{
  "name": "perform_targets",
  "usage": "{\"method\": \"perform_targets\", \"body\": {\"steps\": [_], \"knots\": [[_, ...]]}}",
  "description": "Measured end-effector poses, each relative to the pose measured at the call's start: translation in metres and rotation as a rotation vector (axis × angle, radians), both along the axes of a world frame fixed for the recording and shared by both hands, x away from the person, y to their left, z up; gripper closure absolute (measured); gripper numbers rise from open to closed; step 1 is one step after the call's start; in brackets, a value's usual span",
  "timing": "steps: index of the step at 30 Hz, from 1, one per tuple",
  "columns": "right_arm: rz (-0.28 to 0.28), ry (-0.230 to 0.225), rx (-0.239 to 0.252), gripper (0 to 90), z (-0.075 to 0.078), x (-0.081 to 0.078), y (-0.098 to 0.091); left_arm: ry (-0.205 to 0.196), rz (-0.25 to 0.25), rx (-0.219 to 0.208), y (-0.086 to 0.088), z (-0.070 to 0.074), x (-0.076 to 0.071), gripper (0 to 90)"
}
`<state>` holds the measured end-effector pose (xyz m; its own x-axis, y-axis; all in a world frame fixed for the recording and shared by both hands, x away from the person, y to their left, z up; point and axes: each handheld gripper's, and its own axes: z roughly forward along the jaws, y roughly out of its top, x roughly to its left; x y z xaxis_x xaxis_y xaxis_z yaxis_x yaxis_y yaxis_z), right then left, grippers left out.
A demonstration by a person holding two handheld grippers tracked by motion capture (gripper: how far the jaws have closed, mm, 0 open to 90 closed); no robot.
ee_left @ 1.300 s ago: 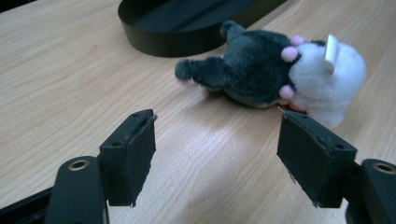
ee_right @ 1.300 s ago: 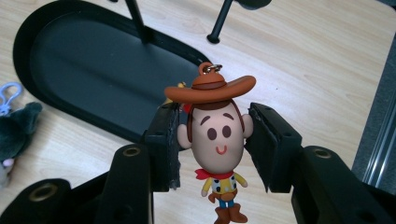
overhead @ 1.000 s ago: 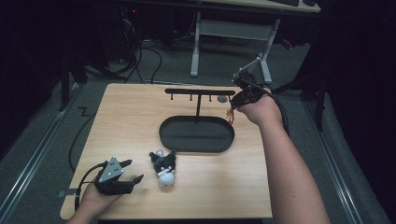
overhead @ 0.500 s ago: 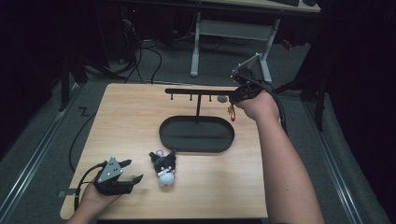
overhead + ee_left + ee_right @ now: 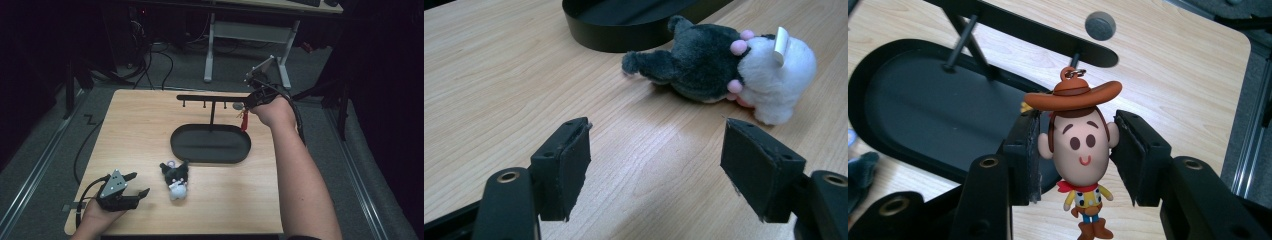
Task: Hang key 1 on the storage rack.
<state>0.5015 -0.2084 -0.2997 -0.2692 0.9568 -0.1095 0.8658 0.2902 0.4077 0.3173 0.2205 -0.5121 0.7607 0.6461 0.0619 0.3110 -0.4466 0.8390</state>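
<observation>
Rack (image 5: 212, 98) stands in tray (image 5: 210, 145), mid-table; plush toy (image 5: 175, 181) just before tray; cowboy figure (image 5: 1079, 145) at rack's right end, possibly hooked.

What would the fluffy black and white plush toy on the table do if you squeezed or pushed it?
The small black and white plush toy looks fuzzy and stuffed, so it would probably squash softly. It is likely light and would slide on the smooth wooden table. Lying on its side with limbs sticking out, it probably won't roll far.

right gripper (image 5: 248, 102): edged slightly toward the rack's (image 5: 212, 98) end
cowboy figure (image 5: 1079, 150): carried along with it
</observation>
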Motion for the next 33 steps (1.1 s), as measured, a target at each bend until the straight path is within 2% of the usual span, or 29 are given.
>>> {"method": "perform_targets", "body": {"steps": [9,11,18,19,20,21,33], "knots": [[-0.039,0.008,0.012,55.1,-0.013,-0.006,-0.020,0.004,-0.003,0.007,0.001,-0.001,-0.002,28.0],[-0.047,0.018,0.011,55.0,-0.020,-0.008,-0.027,0.004,-0.006,0.014,0.000,-0.001,-0.002,28.0],[-0.050,0.026,0.015,54.2,-0.035,-0.011,-0.034,0.009,-0.009,0.017,-0.001,-0.002,-0.002,28.0],[-0.050,0.022,0.014,51.6,-0.038,-0.011,-0.034,0.008,-0.009,0.017,-0.001,-0.003,-0.002,28.0],[-0.050,0.022,0.014,51.6,-0.038,-0.011,-0.034,0.008,-0.011,0.018,-0.001,-0.003,-0.002,28.0],[-0.055,0.020,0.022,46.9,-0.039,-0.011,-0.035,0.008,-0.013,0.019,-0.002,-0.003,-0.002,28.0],[-0.038,0.025,0.030,45.7,-0.042,-0.014,-0.034,0.003,-0.012,0.017,-0.002,-0.002,-0.002,28.0]]}}
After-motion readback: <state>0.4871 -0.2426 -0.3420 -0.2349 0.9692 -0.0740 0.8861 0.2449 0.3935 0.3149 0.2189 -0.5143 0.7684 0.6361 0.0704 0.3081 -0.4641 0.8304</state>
